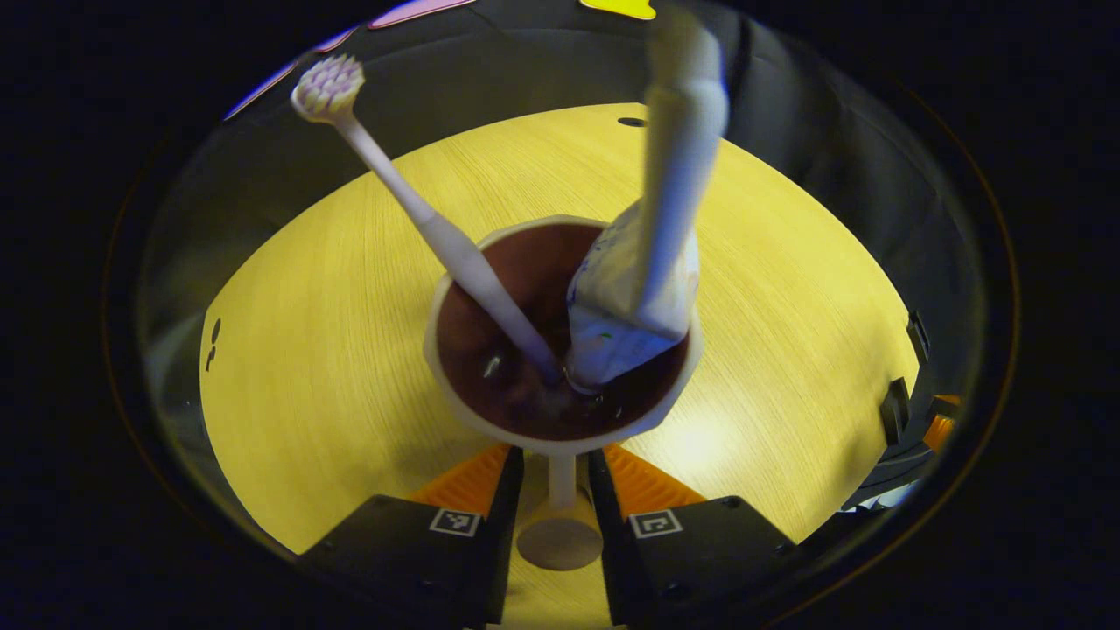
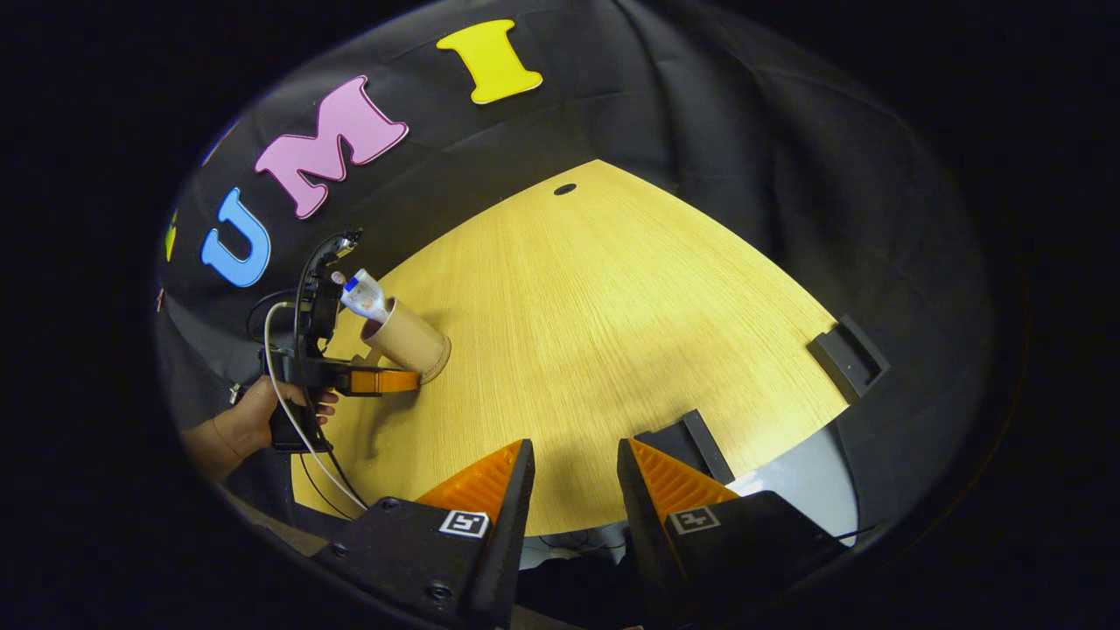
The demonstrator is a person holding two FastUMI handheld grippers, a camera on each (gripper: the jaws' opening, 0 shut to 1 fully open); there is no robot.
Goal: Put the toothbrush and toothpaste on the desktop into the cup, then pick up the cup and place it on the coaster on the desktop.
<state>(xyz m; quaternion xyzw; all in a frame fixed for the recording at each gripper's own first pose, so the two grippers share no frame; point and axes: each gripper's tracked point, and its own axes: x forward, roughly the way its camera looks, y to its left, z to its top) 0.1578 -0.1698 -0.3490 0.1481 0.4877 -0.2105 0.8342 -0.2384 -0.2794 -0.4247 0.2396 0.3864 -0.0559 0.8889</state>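
Note:
A tan cup (image 1: 560, 337) with a dark inside stands close in front of me in the left gripper view. In it lean a white toothbrush (image 1: 437, 227), bristles up at the left, and a white toothpaste tube (image 1: 639, 289), cap down. My left gripper (image 1: 557, 472) is shut on the cup's handle (image 1: 560, 525), one finger on each side. The right gripper view shows the cup (image 2: 407, 341) at the table's left, the tube (image 2: 363, 296) sticking out, and a hand (image 2: 254, 416) holding the left gripper (image 2: 385, 381). My right gripper (image 2: 575, 451) is open over the table's near edge, holding nothing.
The wooden table (image 2: 595, 315) has a small hole (image 2: 565, 189) near its far edge. A flat black square piece (image 2: 849, 354) lies at the right edge, and another black piece (image 2: 691, 437) lies near the front edge by my right gripper. A cable (image 2: 297, 437) hangs from the left gripper.

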